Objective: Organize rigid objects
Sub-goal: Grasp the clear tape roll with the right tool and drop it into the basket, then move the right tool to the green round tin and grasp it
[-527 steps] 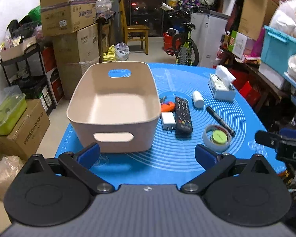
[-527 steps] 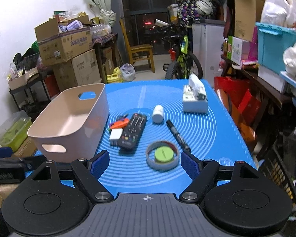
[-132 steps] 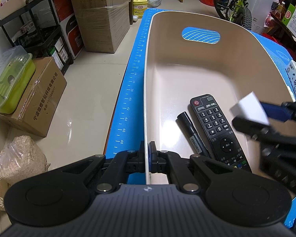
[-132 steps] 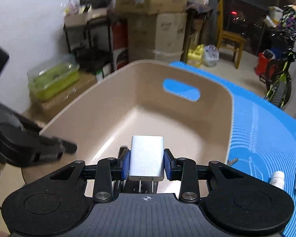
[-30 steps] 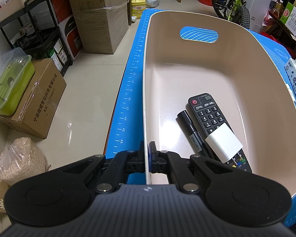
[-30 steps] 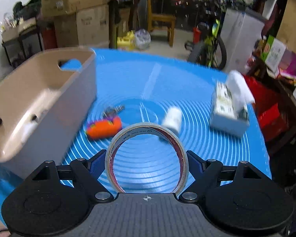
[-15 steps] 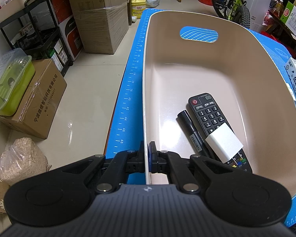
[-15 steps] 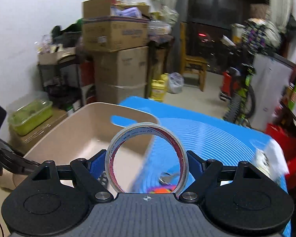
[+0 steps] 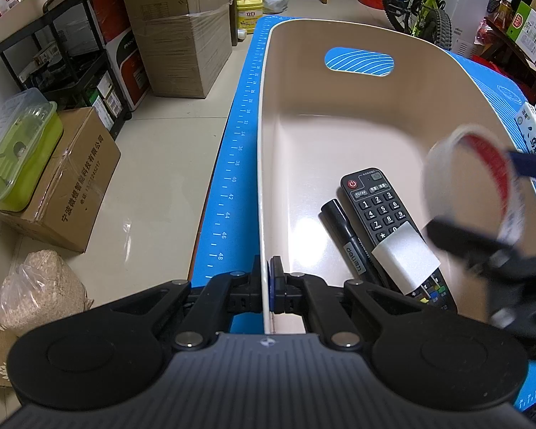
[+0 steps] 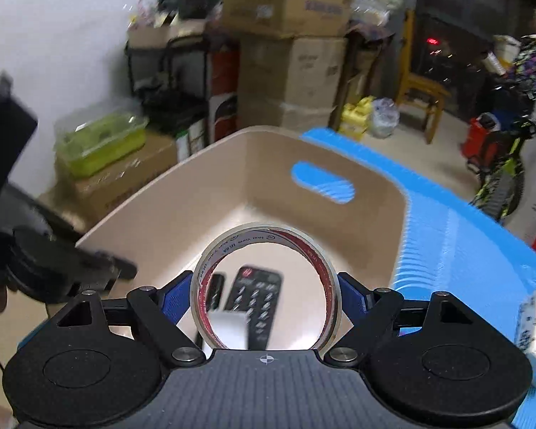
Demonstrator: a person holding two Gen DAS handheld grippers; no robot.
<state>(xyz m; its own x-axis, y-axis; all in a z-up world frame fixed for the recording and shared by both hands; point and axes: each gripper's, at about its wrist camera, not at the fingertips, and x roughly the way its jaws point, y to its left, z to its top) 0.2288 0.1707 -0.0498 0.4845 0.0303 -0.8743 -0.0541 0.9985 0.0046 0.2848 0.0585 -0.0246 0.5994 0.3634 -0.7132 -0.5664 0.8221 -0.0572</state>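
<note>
- The left gripper (image 9: 267, 287) has its jaws pinched on the near wall of the beige bin (image 9: 425, 107), which sits on the blue bench (image 10: 457, 250).
- The right gripper (image 10: 266, 296) holds a tape roll (image 10: 265, 286) upright between its jaws, above the bin's right side.
- Inside lie a remote (image 9: 378, 207), a black marker (image 9: 346, 239) beside it, and a white charger (image 9: 405, 262) resting on the remote.
</note>
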